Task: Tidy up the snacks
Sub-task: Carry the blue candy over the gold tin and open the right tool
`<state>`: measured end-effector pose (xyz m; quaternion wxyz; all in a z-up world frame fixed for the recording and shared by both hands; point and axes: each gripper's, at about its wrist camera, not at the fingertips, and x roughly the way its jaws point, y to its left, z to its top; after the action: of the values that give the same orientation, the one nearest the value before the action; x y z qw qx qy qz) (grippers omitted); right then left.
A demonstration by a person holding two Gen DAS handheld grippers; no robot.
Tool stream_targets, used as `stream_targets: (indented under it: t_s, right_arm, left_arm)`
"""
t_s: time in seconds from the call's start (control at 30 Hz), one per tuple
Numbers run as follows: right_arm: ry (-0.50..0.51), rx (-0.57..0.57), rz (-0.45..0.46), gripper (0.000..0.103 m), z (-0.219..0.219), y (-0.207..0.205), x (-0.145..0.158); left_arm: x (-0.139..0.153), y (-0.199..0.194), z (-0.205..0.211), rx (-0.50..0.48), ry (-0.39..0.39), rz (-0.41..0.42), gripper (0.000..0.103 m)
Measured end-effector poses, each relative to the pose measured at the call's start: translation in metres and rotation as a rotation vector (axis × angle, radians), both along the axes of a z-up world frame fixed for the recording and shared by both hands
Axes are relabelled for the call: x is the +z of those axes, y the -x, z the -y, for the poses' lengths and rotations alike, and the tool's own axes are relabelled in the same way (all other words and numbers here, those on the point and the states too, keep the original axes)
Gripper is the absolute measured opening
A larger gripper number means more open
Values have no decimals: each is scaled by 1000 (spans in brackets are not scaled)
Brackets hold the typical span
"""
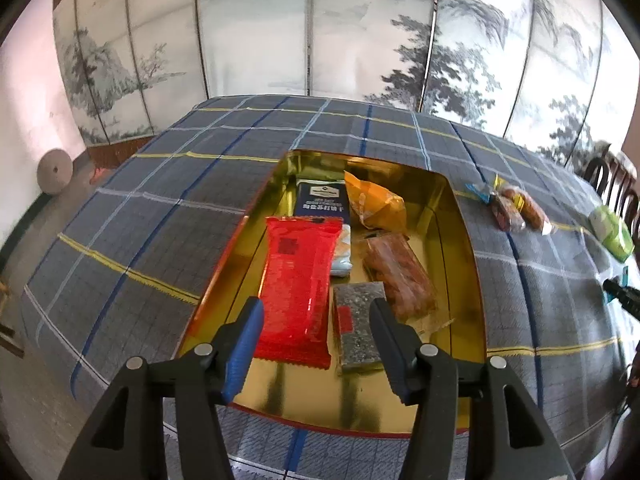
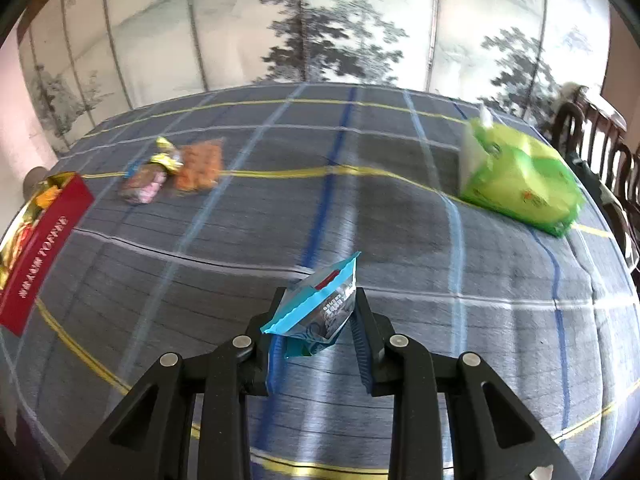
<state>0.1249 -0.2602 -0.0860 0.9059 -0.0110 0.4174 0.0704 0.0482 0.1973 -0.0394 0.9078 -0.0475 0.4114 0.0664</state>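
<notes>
Snack packet (image 2: 316, 312) clamped in right claw (image 2: 318, 322); tissue pack (image 2: 516, 180) nearby.

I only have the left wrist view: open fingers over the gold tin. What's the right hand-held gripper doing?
Observer: The right hand-held gripper is shut on a blue snack packet, held above the checked tablecloth.
Operator: Anything still loose over there?
Observer: Yes, a pinkish wrapped snack and an orange one lie side by side on the cloth.
Operator: Which way is the tin from it?
Observer: At that view's far left edge; its red outer wall shows.
</notes>
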Motion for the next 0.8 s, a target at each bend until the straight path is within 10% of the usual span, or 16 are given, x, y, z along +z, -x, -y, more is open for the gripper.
stream_targets:
  t_s: [0.8]
  right_arm:
    - [-197,467,40,28,-223,-9,67]
  left_arm:
    - [17,22,-10,5,19,26,56]
